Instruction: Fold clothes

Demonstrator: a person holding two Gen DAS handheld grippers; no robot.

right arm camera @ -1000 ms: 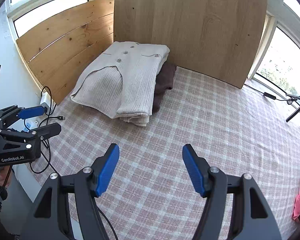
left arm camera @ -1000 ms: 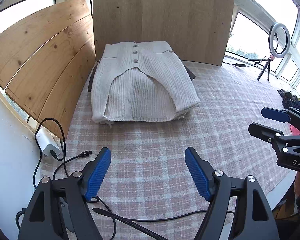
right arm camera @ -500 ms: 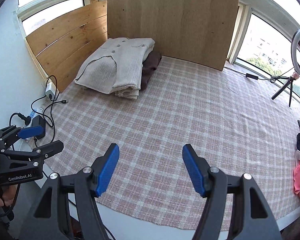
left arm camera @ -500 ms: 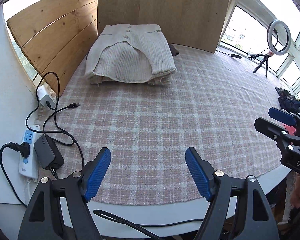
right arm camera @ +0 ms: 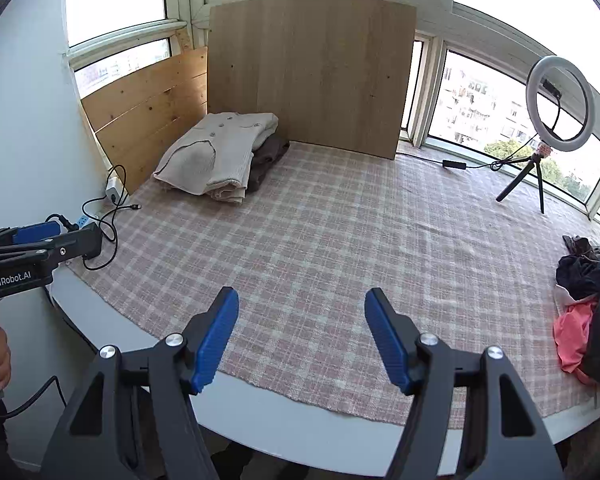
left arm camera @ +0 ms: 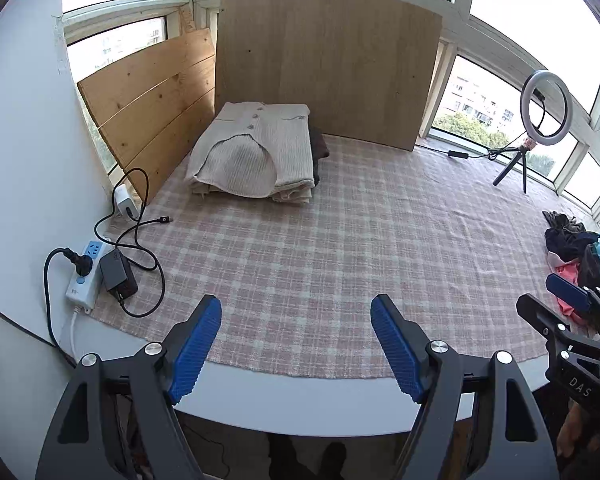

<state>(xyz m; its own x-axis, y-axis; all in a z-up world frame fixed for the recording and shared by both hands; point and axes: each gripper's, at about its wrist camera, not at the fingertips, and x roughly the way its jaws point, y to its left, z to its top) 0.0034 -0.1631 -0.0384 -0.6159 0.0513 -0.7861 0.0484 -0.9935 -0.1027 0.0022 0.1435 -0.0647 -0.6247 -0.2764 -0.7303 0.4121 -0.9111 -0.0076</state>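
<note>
A pink-and-cream checked woven cloth (left arm camera: 340, 240) covers the white table (left arm camera: 300, 404), backed by wooden boards (left arm camera: 324, 60) and bright windows; at its far left corner lies the folded cream ribbed cardigan (left arm camera: 256, 152), buttons up, stacked on a folded dark brown garment (right arm camera: 268, 156). A crumpled heap of unfolded clothes (right arm camera: 588, 300) sits at the right edge; the left gripper (left arm camera: 296, 344) and right gripper (right arm camera: 300, 334) hover over the near edge, blue ridged pads spread wide, holding nothing.

Brown garment (right arm camera: 269, 157) mostly hidden beneath folded cream cardigan (right arm camera: 216, 152).
</note>
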